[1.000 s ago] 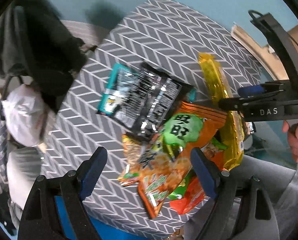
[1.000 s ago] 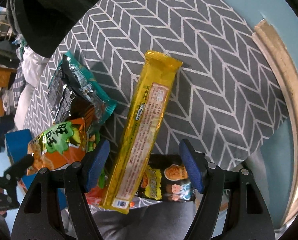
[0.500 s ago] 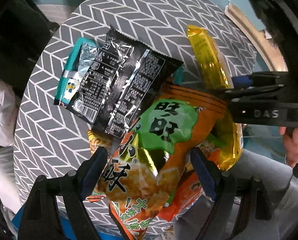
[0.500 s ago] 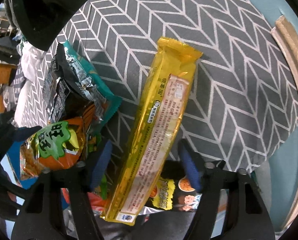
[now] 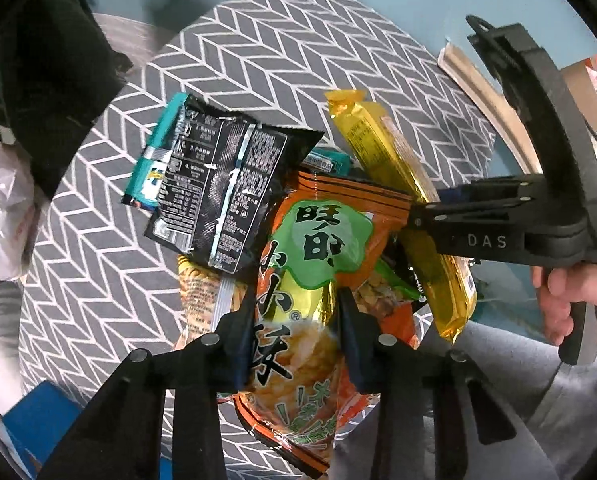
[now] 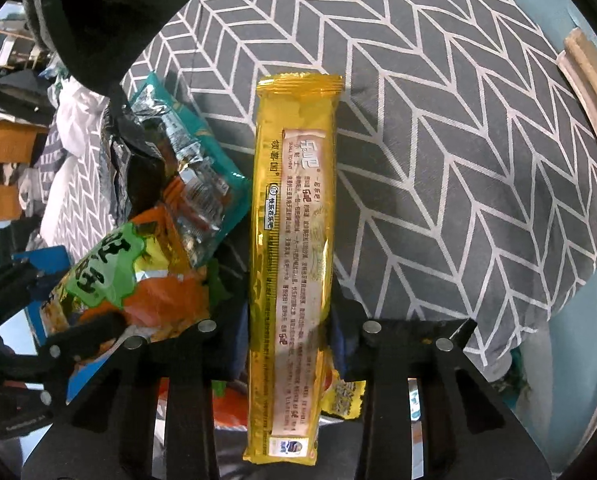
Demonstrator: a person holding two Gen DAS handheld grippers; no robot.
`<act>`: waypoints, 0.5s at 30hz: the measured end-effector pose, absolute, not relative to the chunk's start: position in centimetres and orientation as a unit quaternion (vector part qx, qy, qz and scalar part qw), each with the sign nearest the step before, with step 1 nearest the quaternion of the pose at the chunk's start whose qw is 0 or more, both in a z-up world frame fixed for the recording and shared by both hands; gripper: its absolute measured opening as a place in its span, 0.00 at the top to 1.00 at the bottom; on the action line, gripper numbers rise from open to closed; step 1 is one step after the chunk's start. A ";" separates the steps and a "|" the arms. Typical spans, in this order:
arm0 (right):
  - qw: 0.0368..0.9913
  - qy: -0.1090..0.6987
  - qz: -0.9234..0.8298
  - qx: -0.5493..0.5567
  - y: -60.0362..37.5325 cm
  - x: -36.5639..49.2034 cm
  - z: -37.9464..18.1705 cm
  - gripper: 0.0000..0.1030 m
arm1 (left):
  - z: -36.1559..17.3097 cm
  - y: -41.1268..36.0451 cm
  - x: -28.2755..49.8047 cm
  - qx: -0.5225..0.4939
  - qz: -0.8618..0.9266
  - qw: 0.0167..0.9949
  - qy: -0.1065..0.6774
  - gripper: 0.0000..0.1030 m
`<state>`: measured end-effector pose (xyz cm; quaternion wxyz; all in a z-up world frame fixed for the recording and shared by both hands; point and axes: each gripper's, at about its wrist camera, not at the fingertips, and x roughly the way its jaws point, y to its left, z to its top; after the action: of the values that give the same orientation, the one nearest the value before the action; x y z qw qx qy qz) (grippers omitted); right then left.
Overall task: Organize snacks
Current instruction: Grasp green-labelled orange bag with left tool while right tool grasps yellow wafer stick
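A pile of snack packets lies on a round grey herringbone cushion (image 5: 290, 64). My left gripper (image 5: 294, 332) is shut on an orange and green snack bag (image 5: 318, 264); the bag also shows in the right wrist view (image 6: 122, 272). My right gripper (image 6: 290, 320) is shut on a long yellow packet (image 6: 294, 216), which lies lengthwise between the fingers; the packet shows in the left wrist view (image 5: 394, 160). A black foil packet (image 5: 222, 184) lies over a teal packet (image 5: 154, 168) at the pile's far left.
The right gripper's body and the hand holding it (image 5: 570, 292) cross the right side of the left view. A dark garment (image 5: 50, 60) lies at the cushion's far left. A blue box (image 5: 38, 416) sits near left. Grey trousers (image 5: 538, 392) lie below.
Both grippers closed: the left onto the orange and green bag, the right onto the yellow packet. The yellow packet has turned to lie straight between the right fingers.
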<state>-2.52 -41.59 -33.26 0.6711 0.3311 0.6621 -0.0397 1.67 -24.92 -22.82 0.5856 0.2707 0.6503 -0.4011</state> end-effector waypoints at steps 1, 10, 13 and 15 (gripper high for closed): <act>0.672 0.660 -0.040 0.333 -41.6 -2.6 -33.0 0.69 | -22.4 -24.7 1.6 0.266 -0.398 0.590 0.650 0.64; 0.686 0.646 -0.037 0.332 -41.2 -3.3 -31.1 0.69 | -19.7 -22.3 1.5 0.216 -0.389 0.622 0.644 0.64; 0.692 0.641 -0.036 0.330 -41.4 -3.6 -30.1 0.69 | -18.8 -21.7 1.2 0.202 -0.384 0.633 0.641 0.64; 0.695 0.638 -0.035 0.329 -41.3 -3.6 -29.6 0.69 | -18.0 -21.3 1.0 0.188 -0.379 0.642 0.639 0.64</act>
<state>-3.61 -41.27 -29.57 0.6955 0.3286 0.6381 -0.0348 1.01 -21.31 -18.04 0.6424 0.1878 0.6392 -0.3786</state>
